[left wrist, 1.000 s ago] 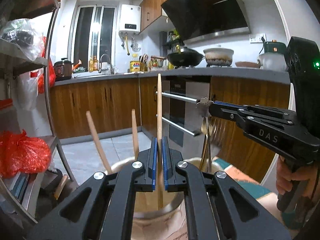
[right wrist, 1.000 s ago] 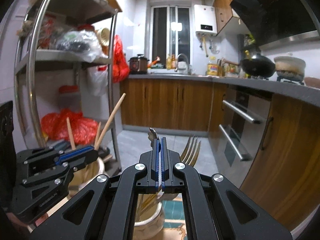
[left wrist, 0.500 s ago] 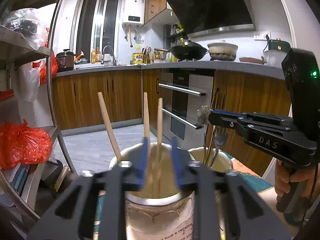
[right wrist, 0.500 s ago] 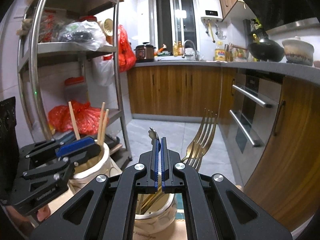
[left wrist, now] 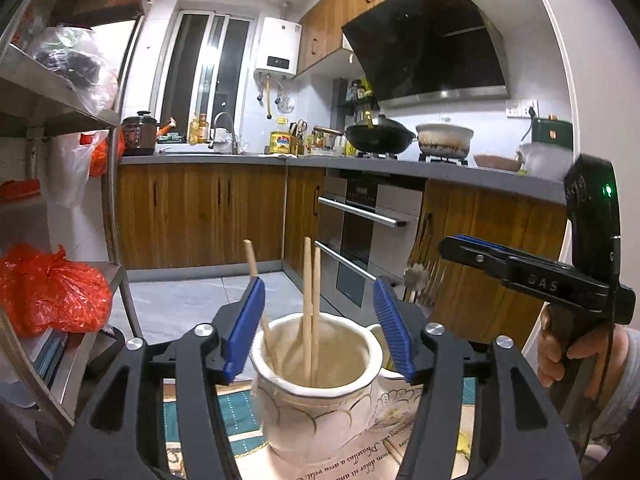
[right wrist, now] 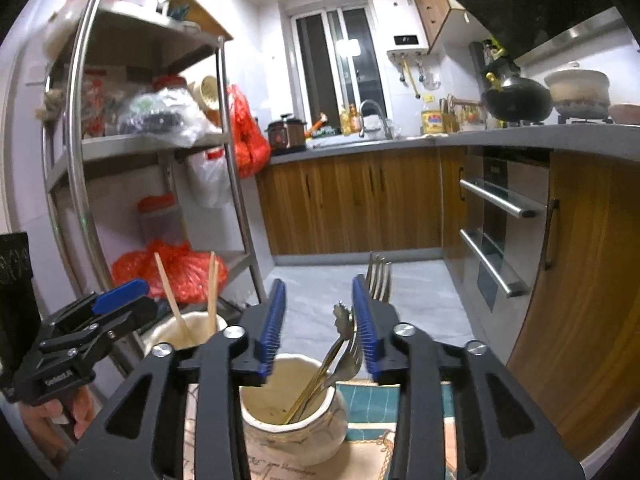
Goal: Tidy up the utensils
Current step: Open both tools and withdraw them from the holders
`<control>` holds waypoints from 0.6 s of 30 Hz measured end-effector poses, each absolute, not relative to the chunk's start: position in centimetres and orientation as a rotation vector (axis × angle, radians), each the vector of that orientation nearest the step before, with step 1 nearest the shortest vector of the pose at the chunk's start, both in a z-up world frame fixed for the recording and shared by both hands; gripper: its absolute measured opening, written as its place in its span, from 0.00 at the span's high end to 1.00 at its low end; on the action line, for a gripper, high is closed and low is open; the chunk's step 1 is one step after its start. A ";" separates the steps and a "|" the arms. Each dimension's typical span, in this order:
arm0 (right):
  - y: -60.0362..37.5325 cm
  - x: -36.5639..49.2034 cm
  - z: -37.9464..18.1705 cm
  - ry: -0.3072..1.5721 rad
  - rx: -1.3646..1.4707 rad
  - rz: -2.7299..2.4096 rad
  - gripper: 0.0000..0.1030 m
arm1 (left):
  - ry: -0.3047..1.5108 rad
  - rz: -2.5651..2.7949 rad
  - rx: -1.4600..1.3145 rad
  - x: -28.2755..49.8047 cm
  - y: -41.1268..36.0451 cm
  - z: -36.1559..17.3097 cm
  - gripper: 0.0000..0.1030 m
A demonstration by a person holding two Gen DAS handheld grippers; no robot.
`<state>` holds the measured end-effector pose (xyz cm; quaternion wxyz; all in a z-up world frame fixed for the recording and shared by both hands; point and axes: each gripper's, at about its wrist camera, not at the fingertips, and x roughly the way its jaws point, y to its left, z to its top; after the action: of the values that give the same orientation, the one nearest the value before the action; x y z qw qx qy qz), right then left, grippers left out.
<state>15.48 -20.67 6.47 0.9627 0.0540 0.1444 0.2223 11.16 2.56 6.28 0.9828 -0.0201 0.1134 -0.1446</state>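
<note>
My left gripper (left wrist: 319, 326) is open and empty, just above a cream ceramic jar (left wrist: 320, 396) that holds three wooden chopsticks (left wrist: 307, 304). My right gripper (right wrist: 319, 326) is open and empty above a second cream jar (right wrist: 292, 412) that holds metal forks (right wrist: 378, 276) and an ornate-handled utensil (right wrist: 343, 314). The chopstick jar also shows in the right wrist view (right wrist: 184, 330) at the left, under the left gripper (right wrist: 100, 320). The right gripper shows in the left wrist view (left wrist: 472, 250), above the forks (left wrist: 428, 280).
Both jars stand on a printed mat (left wrist: 240, 416) on a low surface. A steel shelf rack (right wrist: 80, 152) with red bags (left wrist: 48, 288) stands at the left. Wooden cabinets and an oven (left wrist: 360, 220) line the back and right.
Both grippers have opened. The left one let go of a chopstick, which now stands in its jar. The right one let go of the ornate-handled utensil, now in the fork jar.
</note>
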 end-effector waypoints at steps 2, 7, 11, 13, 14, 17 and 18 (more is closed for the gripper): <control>-21.4 14.5 6.8 0.270 0.137 0.441 0.37 | 0.211 -0.285 -0.052 10.2 3.0 6.9 0.35; -23.1 11.8 7.1 0.230 0.200 0.429 0.10 | 0.176 -0.275 -0.052 7.9 3.4 8.2 0.17; -24.4 10.0 7.5 0.209 0.226 0.401 0.05 | 0.186 -0.283 -0.035 6.2 2.9 8.6 0.06; -25.0 8.8 7.5 0.198 0.235 0.375 0.05 | 0.196 -0.282 -0.036 5.0 2.8 8.5 0.06; -25.3 8.2 7.4 0.196 0.242 0.367 0.05 | 0.203 -0.280 -0.040 4.7 2.7 8.4 0.06; -25.6 6.6 6.5 0.200 0.244 0.342 0.05 | 0.219 -0.270 -0.054 3.2 2.8 7.8 0.06; -25.7 6.3 6.2 0.208 0.242 0.341 0.05 | 0.230 -0.275 -0.057 2.7 2.7 7.6 0.06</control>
<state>6.26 -25.73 6.18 0.9728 0.1200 0.1032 0.1691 2.72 2.74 7.63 0.9836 -0.0282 0.1142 -0.1367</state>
